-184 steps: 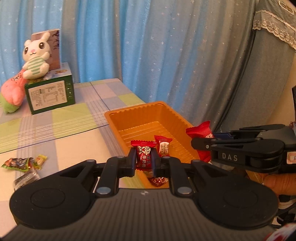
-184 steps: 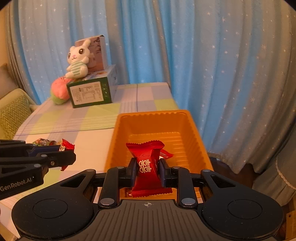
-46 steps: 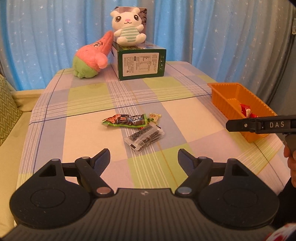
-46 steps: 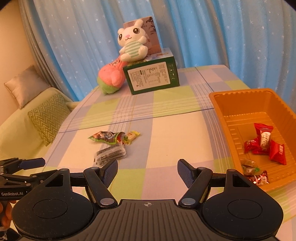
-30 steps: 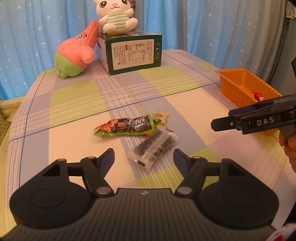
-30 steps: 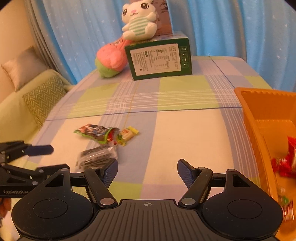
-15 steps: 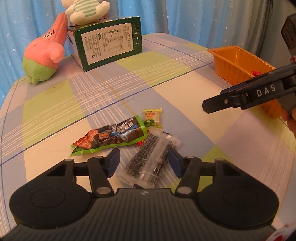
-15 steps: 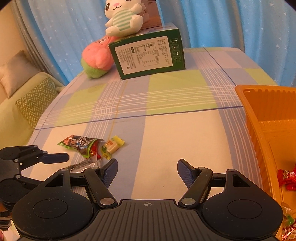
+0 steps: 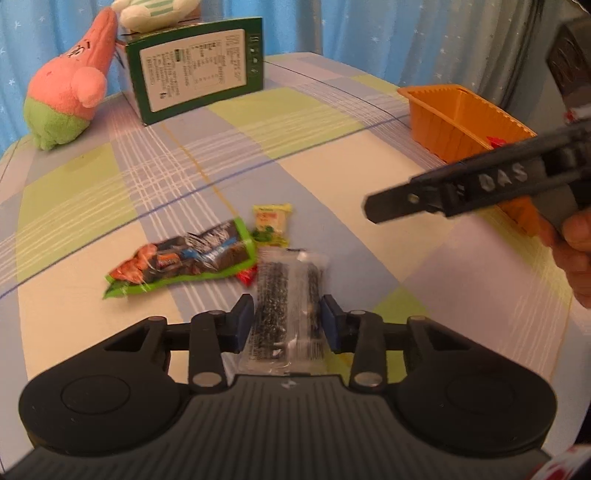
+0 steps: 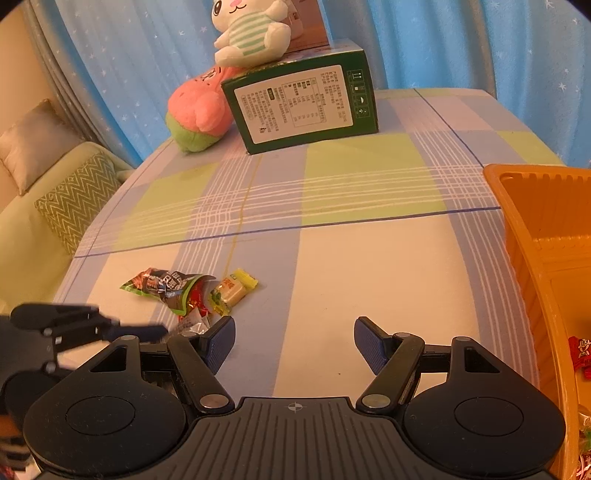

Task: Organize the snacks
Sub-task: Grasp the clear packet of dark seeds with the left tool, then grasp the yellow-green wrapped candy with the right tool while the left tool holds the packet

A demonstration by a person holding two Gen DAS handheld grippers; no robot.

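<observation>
Clear packet w/ dark sesame-like bars [image 9: 286, 306] lies flat on the bench [image 9: 332, 173], lengthwise between the pads of the left gripper [image 9: 287, 323]. Jaws are narrowed to the packet's width, pads at or just beside its long edges; whether they're pinching yet can't be told, and the view is a bit blurred. Packet looks to be on the cloth, not lifted.

To do this step well, I'd judge: close until the film buckles slightly, not more — contents look brittle. The wrapper is slick, so keep the grip mid-length or it'll droop and slide. Lift straight up first; the far end sits just beside the green-edged snack bag [image 9: 184, 260] and a small red wrapper [image 9: 248, 275], and a sideways drag would sweep those along.

Yellow candy [image 9: 271, 223] lies just past the green bag, touching or nearly so. Likely the right gripper's [image 10: 293, 345] next pick: its jaws are wide apart, holding nothing, hovering over bare cloth to the right of the pile. It sits between the pile and the orange tray [image 10: 524, 236], so watch for crossing paths on the carry.

Tray is well apart to the right, w/ red candies [image 10: 581, 352] already inside. Green box [image 10: 306, 107], bunny plush [image 10: 251, 29] and pink plush [image 10: 197, 110] at the far end are out of the way.
</observation>
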